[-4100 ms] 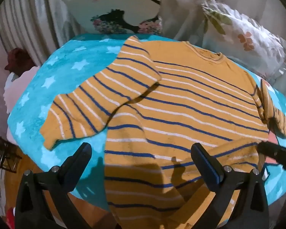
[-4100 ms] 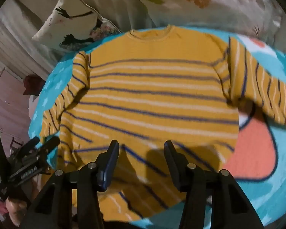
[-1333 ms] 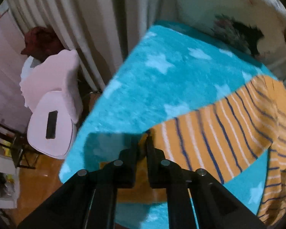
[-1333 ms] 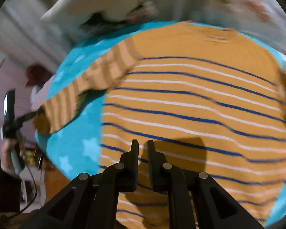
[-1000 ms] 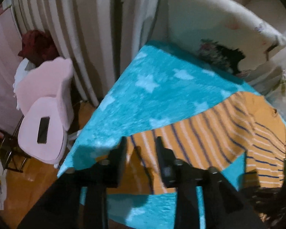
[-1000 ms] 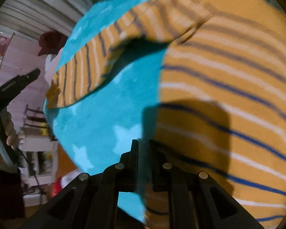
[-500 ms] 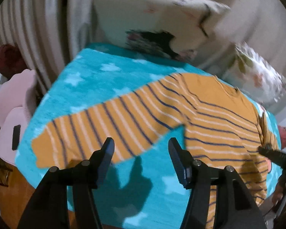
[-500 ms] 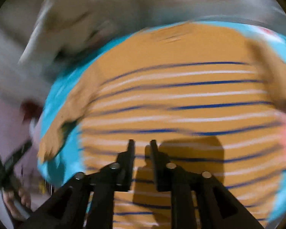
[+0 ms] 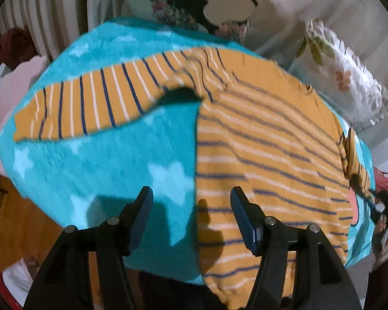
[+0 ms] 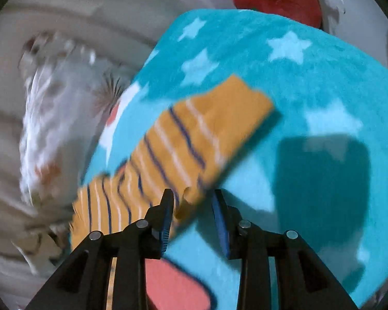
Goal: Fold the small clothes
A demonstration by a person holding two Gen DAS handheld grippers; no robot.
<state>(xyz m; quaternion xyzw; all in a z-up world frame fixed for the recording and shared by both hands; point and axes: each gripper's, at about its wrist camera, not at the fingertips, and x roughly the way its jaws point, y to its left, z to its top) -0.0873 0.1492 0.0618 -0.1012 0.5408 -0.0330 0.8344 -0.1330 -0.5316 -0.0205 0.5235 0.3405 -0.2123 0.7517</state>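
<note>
Jaws on the left gripper have just been opening, nothing held, over the hem edge of the mustard-yellow knitted sweater with navy and white stripes, spread flat on the turquoise star-print blanket. Right gripper: also just opened, empty, at the right sleeve. Still the laying-out step; that sleeve probably gets pinched next.

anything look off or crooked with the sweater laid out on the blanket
Mostly tidy. The striped sweater lies flat on the star blanket, one sleeve stretched straight out. The odd spot: fabric bunches into wrinkles at that sleeve's armpit.
</note>
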